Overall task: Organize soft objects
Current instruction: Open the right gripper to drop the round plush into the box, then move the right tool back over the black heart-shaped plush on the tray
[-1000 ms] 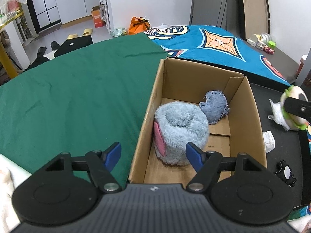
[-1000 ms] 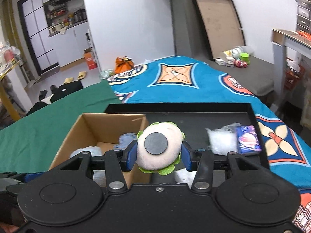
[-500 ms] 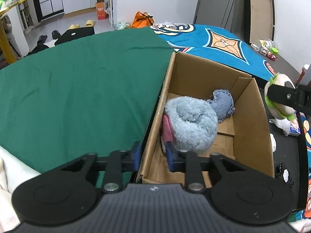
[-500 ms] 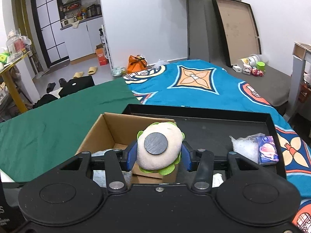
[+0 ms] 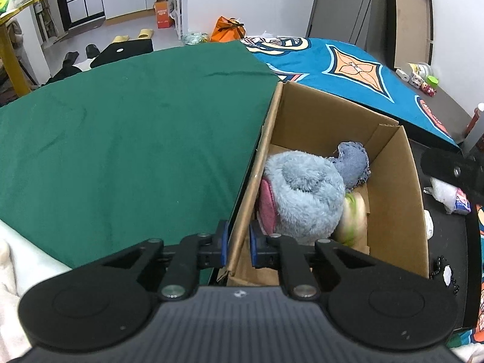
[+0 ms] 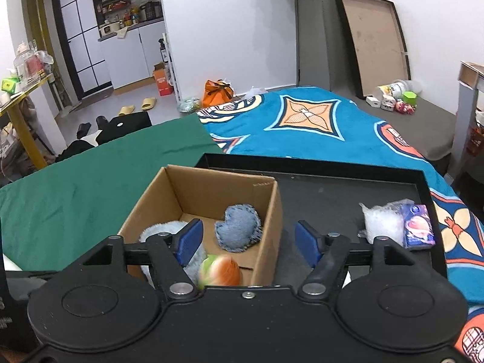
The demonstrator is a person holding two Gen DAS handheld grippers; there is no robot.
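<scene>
— Where's the turtle plush (image 6: 220, 270)?

— Low centre of my right view, blurred, dropping into the cardboard box (image 6: 193, 199) beside the fluffy blue toy (image 5: 302, 193). My right gripper (image 6: 251, 239) has just been opening; nothing is between its jaws.

— And the left?

— My left gripper (image 5: 237, 243) is clamped on the box's near wall. Best to hold it steady until the plush settles.

My left camera looks steeply down along my left hand-held gripper (image 5: 238, 243), close over the near left wall of the cardboard box (image 5: 390, 199), facing the green cloth (image 5: 121, 139). My right camera sits higher and farther back (tilted less), looking past the right hand-held gripper (image 6: 246, 240) toward the far wall. Both views share the box (image 6: 211, 193), the black tray (image 6: 348, 190) and the blue blanket (image 6: 302, 133).
</scene>
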